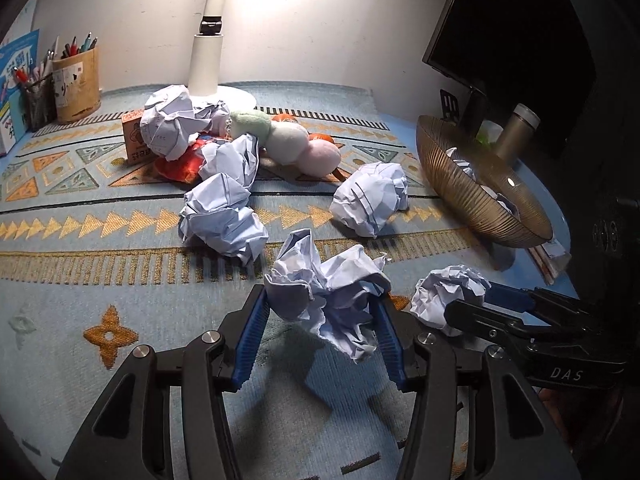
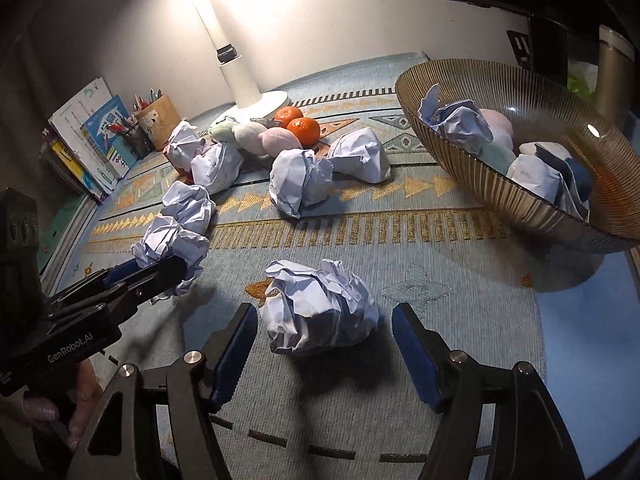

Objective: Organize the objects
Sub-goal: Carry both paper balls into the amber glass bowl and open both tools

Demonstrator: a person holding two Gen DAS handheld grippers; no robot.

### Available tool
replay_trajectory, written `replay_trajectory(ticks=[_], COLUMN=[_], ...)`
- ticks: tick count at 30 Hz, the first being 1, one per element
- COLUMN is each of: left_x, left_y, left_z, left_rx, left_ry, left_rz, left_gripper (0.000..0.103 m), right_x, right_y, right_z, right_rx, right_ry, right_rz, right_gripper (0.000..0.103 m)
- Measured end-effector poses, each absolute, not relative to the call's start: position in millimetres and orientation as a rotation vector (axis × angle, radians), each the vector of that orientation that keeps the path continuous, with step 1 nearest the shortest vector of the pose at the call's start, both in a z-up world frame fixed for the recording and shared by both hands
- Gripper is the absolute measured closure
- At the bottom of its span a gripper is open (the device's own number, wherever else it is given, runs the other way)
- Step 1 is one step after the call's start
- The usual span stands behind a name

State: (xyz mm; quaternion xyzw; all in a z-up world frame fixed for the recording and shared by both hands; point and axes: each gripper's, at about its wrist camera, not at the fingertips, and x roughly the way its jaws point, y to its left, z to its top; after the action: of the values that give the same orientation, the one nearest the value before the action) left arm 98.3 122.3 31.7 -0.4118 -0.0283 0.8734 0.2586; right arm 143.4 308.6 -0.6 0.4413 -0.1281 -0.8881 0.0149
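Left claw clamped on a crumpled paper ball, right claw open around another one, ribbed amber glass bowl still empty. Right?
Not quite: the ribbed amber glass bowl is not empty. The right wrist view shows crumpled paper and soft pastel items inside it. The rest holds: the left claw is clamped on a crumpled white paper ball, and the right claw stands open around another crumpled paper ball.
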Motion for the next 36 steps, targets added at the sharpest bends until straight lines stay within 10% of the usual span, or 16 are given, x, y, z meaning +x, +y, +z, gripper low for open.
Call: replay_trajectory(ticks=[11, 27, 33, 36], left_x=[93, 41, 28, 26], left_y=[150, 310, 346, 345], left_z=[59, 112, 101, 97], left_rx=[-1.038, -0.85, -0.852, -0.866], left_ry=[-0.052, 0.001, 0.035, 0.021], left_rz=[2.357, 2.191, 2.203, 2.19], left_gripper=[0.054, 0.054, 0.015, 0.014], right_x=[146, 155, 140, 140], right_y=[327, 479, 509, 518], right_z=[23, 114, 88, 78], right_rx=[1.263, 0.983, 1.083, 1.1], right_ry=[-0.458, -0.702, -0.836, -0.889], right_rz=[-2.818, -3.289, -3.25, -3.233], right_gripper=[0.071, 0.071, 0.061, 0.057])
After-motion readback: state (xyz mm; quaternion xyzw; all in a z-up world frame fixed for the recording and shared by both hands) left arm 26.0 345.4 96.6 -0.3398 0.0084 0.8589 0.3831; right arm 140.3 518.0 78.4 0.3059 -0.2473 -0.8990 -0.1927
